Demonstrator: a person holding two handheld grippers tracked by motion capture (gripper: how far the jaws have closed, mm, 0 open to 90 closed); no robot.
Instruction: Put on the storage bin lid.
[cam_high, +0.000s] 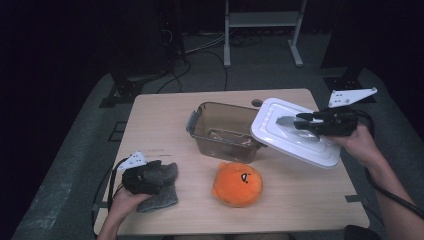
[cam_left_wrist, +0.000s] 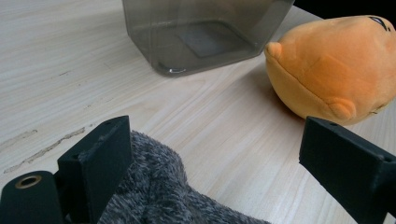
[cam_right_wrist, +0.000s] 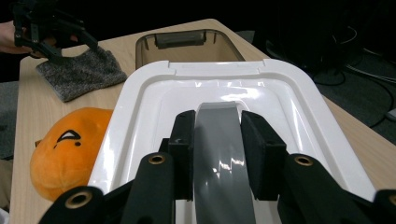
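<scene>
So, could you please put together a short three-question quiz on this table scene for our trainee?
1. True or false: the right gripper is shut on the white lid's grey handle.
2. What lies between the left gripper's open jaws?
3. Which sits nearest the orange plush toy? A) smoky plastic container B) grey sock

Key: 1 true; 2 the grey sock; 3 A.

The white lid (cam_high: 295, 132) I hold overhangs the box's (cam_high: 222, 131) right rim, blocking entry there. The orange plush (cam_high: 237, 184) crowds its front. The table's (cam_high: 160, 112) left side lies free.
</scene>
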